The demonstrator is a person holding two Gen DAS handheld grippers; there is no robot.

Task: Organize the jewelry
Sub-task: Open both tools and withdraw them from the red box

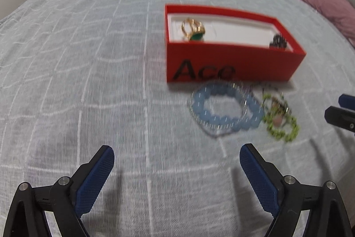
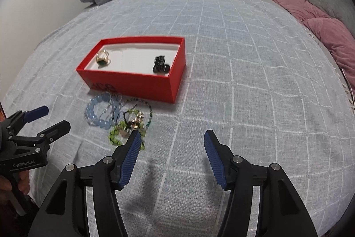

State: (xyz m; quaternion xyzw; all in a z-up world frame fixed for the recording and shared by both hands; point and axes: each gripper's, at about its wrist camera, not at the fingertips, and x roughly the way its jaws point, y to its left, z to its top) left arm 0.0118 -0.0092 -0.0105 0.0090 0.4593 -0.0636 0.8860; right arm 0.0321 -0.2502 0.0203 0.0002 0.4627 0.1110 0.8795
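Bed (image 2: pixel 244 59): grey checked cover.
Red box (image 2: pixel 142 83): gold ring (image 2: pixel 103 57), black piece (image 2: pixel 161 64) in.
Left: blue bracelet (image 2: pixel 99 111), green beads (image 2: pixel 117 133) outside, near box.
Hand-held grippers: left (image 1: pixel 177 167), right (image 2: pixel 173 148) both spread, empty.

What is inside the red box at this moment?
The red box holds a gold ring with a green stone and a black beaded piece on white lining; nothing else shows.

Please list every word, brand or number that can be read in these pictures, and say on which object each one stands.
"Ace": large black letters on the front wall of the red box, readable in the left wrist view; in the right wrist view only partly visible.
"GenRobot.AI": small white print on the black body of the left gripper, seen in the right wrist view.
No other text or number is visible.
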